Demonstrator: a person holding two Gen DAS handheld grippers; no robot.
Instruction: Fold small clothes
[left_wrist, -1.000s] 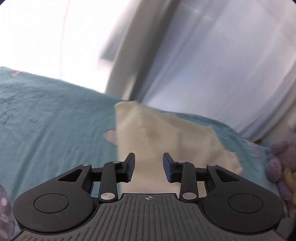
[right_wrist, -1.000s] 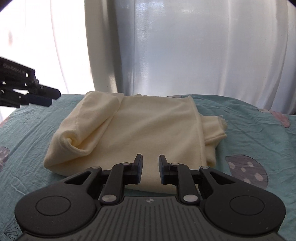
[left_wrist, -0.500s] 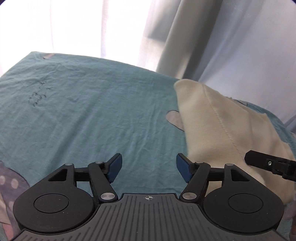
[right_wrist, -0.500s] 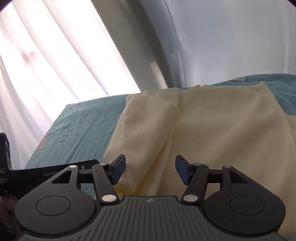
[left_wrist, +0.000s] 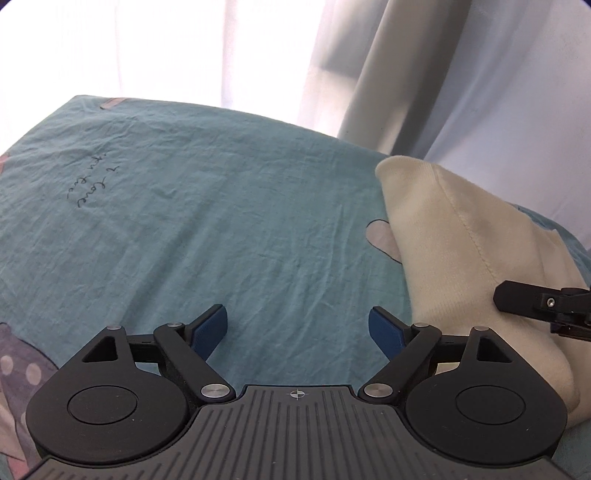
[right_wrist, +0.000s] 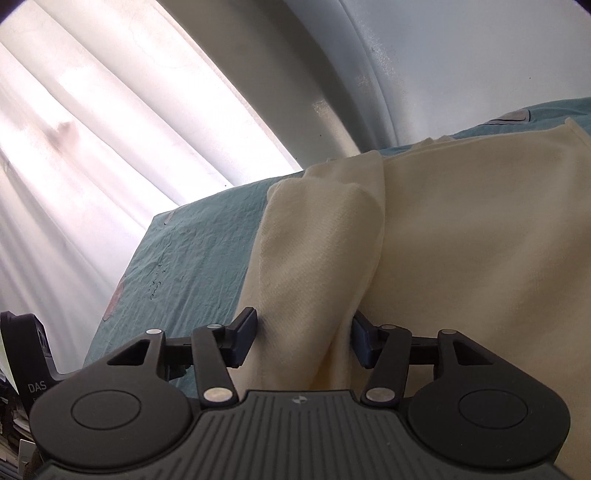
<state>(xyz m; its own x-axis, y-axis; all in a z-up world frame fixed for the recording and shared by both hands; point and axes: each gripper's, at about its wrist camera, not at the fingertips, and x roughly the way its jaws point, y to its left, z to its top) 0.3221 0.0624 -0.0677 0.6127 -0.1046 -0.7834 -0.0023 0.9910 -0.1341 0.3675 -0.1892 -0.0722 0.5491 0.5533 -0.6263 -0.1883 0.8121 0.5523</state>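
Observation:
A cream garment (left_wrist: 461, 258) lies folded on the teal bedsheet (left_wrist: 221, 221), at the right of the left wrist view. My left gripper (left_wrist: 297, 317) hovers over bare sheet just left of it, its jaws opening wide with nothing between them. One black finger (left_wrist: 517, 299) of the right gripper reaches over the garment from the right. In the right wrist view, the right gripper (right_wrist: 303, 325) straddles a rolled fold along the left edge of the cream garment (right_wrist: 461, 240). Its jaws are closing and both pads touch the fold.
Pale curtains (left_wrist: 406, 74) hang close behind the bed's far edge. The sheet carries handwritten lettering (left_wrist: 92, 184) and purple dotted prints (left_wrist: 14, 365). Part of the left gripper's body (right_wrist: 22, 350) shows at the left edge of the right wrist view.
The left gripper swung off the garment to the sheet on its left and spread wide. The right gripper rolled, moved to the garment's left edge, and took the rolled fold between its jaws.

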